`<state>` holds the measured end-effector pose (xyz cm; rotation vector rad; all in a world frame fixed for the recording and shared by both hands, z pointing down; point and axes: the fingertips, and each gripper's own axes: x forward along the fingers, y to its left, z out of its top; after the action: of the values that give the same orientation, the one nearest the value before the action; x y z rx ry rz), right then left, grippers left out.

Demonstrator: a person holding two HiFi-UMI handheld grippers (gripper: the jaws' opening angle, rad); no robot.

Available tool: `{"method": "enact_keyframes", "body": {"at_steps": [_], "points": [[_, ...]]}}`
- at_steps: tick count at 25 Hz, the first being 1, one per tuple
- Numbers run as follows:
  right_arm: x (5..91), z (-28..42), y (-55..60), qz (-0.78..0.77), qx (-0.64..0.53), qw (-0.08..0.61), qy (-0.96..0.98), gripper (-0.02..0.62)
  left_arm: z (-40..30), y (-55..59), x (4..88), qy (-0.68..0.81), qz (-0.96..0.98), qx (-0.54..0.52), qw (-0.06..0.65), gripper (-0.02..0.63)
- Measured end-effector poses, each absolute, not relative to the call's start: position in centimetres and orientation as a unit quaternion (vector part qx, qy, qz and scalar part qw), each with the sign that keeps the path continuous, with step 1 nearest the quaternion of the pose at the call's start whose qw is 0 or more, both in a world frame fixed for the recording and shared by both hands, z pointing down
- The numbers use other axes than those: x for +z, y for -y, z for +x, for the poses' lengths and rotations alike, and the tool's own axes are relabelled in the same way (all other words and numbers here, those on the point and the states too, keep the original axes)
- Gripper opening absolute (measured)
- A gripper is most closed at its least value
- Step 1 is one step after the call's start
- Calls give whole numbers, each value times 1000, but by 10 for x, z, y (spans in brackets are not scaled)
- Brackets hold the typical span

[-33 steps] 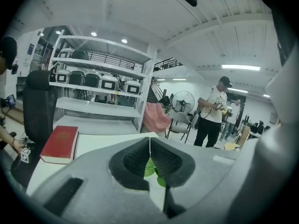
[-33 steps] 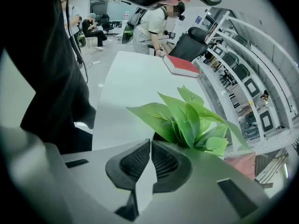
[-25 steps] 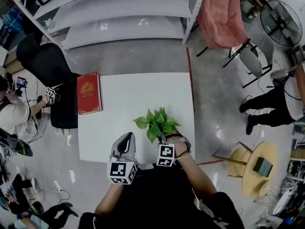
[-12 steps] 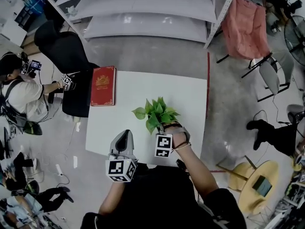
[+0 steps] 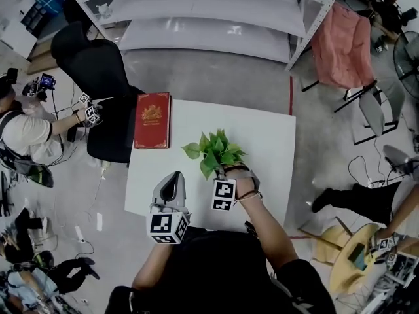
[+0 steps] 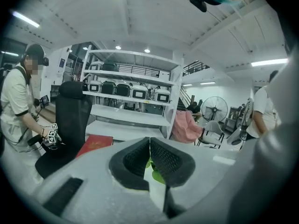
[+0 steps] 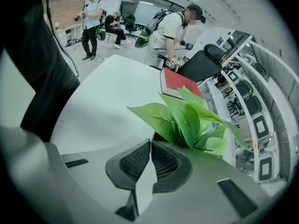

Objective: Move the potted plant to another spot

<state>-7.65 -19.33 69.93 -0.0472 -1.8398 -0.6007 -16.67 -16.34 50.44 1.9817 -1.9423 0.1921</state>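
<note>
Now nearer the red book [image 5: 152, 120], the potted plant [image 5: 214, 152] travels clamped in right gripper [image 7: 150, 141]; left gripper [image 6: 149, 139] closed, empty.

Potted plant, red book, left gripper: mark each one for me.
potted plant [image 5: 213, 152], head view, on its green leaves.
red book [image 5: 152, 120], head view, middle of its cover.
left gripper [image 6: 149, 141], left gripper view, where its pads meet.
</note>
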Motion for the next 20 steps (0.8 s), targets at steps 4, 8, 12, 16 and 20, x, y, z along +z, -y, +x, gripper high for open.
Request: {"method": "enact_keyframes", "body": {"at_steps": [4, 8, 12, 16, 20], "points": [[710, -92, 195, -12, -242, 581, 777, 15, -193, 169, 508, 673, 713, 72, 182, 18], [717, -104, 198, -5, -237, 591, 771, 15, -214, 176, 508, 662, 723, 71, 185, 18], [727, -111, 202, 1, -232, 604, 763, 15, -232, 182, 513, 654, 730, 66, 188, 18], [734, -117, 203, 5, -227, 612, 757, 15, -245, 185, 519, 648, 734, 62, 195, 18], [734, -120, 206, 9, -224, 616, 755, 15, -249, 188, 520, 642, 738, 59, 202, 18]]}}
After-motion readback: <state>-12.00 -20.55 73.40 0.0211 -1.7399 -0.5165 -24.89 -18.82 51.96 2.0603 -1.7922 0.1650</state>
